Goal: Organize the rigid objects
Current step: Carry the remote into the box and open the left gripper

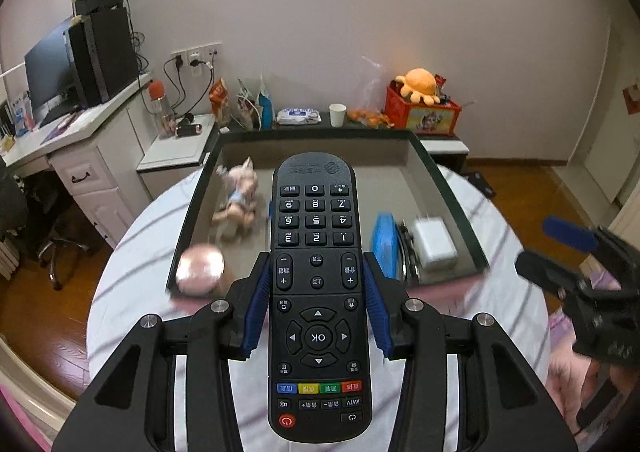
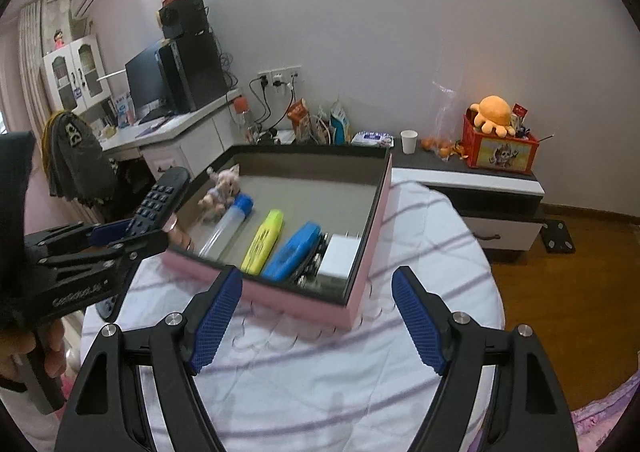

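Note:
My left gripper (image 1: 317, 272) is shut on a black remote control (image 1: 316, 252), its blue pads pressing both long sides, held in the air over the near edge of the pink tray (image 1: 448, 156). From the right wrist view the same remote (image 2: 160, 200) sticks out of the left gripper (image 2: 132, 232) at the tray's left corner. My right gripper (image 2: 316, 284) stands open and holds nothing, just in front of the tray wall (image 2: 296, 300). Inside lie a pig figurine (image 2: 224, 188), a clear tube with a blue cap (image 2: 228, 224), a yellow highlighter (image 2: 264, 240), a blue stapler (image 2: 292, 252) and a white charger (image 2: 340, 252).
The tray rests on a round table under a white striped cloth (image 2: 420, 252). A pink round compact (image 1: 200, 268) sits at the tray's near left corner. Behind stand a low cabinet with a paper cup (image 2: 409, 141) and a red box with an orange plush (image 2: 496, 140), and a desk with a computer (image 2: 192, 68).

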Available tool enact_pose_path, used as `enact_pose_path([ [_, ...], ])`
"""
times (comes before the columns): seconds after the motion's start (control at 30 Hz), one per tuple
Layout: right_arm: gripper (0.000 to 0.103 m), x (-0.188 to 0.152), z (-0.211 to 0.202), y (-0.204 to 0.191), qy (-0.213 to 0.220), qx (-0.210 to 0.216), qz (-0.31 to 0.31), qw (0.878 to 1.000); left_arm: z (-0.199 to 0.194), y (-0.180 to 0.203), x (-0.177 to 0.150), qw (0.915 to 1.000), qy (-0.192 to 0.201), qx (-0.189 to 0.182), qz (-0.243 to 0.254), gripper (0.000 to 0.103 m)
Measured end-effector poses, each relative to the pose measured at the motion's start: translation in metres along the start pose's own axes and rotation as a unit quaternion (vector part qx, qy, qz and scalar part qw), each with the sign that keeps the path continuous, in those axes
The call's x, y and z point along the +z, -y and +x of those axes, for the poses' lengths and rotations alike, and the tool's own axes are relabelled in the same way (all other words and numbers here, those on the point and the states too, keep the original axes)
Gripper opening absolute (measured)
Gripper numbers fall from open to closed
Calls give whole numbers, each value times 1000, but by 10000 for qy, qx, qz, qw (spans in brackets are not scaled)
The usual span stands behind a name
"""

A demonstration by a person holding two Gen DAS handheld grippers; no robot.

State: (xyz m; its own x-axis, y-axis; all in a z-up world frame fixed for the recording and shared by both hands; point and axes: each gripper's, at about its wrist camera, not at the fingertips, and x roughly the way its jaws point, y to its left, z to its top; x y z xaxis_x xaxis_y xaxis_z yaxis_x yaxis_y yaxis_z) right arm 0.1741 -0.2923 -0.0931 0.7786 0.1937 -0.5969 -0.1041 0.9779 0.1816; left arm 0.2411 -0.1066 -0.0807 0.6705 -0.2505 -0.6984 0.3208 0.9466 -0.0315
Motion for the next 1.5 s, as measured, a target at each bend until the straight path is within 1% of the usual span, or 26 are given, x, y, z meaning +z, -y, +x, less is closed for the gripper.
enact_pose_path([
  [0.2, 79, 24, 22, 10, 75, 37, 26, 10000, 42, -1, 41, 9999, -43, -102, -28, 44],
  [0.33, 79, 34, 37, 17, 95, 85, 42, 9999, 75, -2, 56, 9998, -175, -114, -72, 44],
  [0.5, 79, 41, 56, 25, 76, 141, 41, 9999, 121, -2, 52, 9981, -589, -87, -137, 44],
  [0.6, 79, 41, 68, 29, 4, 189, 54, 9998, 137, -3, 43, 9968, -786, 13, -151, 44],
  [0.73, 79, 40, 78, 30, -69, 283, 95, 9995, 147, 0, 35, 9955, -935, 110, -67, 44],
  [0.87, 79, 38, 81, 30, -109, 341, 79, 9993, 146, 4, 34, 9955, -932, 162, -80, 44],
  [0.93, 79, 37, 82, 30, -148, 374, 68, 9992, 147, 6, 34, 9955, -931, 122, -116, 44],
  [1.03, 79, 37, 83, 31, -155, 379, 74, 9991, 149, 10, 33, 9948, -993, -59, -221, 44],
  [1.1, 79, 36, 82, 30, -150, 376, 83, 9991, 153, 14, 32, 9941, -1062, -109, -185, 44],
  [1.17, 79, 35, 81, 31, -176, 363, 97, 9991, 153, 14, 31, 9941, -1062, -80, -180, 44],
  [1.23, 79, 34, 80, 33, -194, 340, 111, 9992, 151, 4, 33, 9939, -1062, -51, -300, 44],
  [1.3, 79, 33, 80, 34, -223, 343, 84, 9991, 149, -6, 33, 9936, -1079, 74, -312, 44],
  [1.37, 79, 31, 79, 35, -230, 316, 87, 9992, 149, -13, 33, 9933, -1117, 99, -271, 44],
  [1.5, 79, 30, 81, 36, -259, 353, 89, 9990, 152, -11, 29, 9934, -1108, 206, -205, 44],
])
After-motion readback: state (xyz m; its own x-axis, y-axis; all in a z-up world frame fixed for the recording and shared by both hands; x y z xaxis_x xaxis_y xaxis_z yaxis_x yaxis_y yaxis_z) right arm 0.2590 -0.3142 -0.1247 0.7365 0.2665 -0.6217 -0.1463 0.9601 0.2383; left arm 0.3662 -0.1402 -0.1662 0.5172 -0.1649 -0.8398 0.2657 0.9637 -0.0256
